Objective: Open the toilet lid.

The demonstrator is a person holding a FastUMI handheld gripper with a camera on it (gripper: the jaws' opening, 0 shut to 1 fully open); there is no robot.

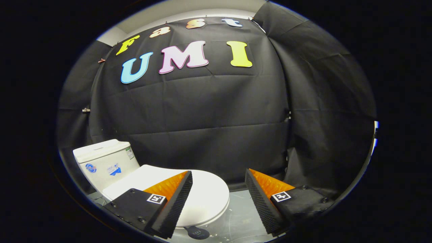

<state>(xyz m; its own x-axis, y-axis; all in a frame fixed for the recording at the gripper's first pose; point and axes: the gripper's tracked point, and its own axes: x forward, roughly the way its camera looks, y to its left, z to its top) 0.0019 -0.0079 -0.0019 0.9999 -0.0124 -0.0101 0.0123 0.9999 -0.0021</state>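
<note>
Gripper wide open, holding nothing, fingers well apart above the toilet. Toilet lid closed flat, white, lying under and just ahead of the left finger; tank behind it to the left against the black cloth wall.

**No legible text; stickers and markers only**

The tank carries three stickers. On its front are a round blue one and a blue-and-white one. A green-edged label sits on its side. The print on all three is too small to make out.

A dark round tag lies just below the front edge of the lid. It seems to bear faint lettering, which is unreadable.

The gripper has its fingers spread wide apart with nothing between them. Each finger bears a square black-and-white coded marker, one on the left and one on the right. These show patterns, not letters or numbers.
</note>
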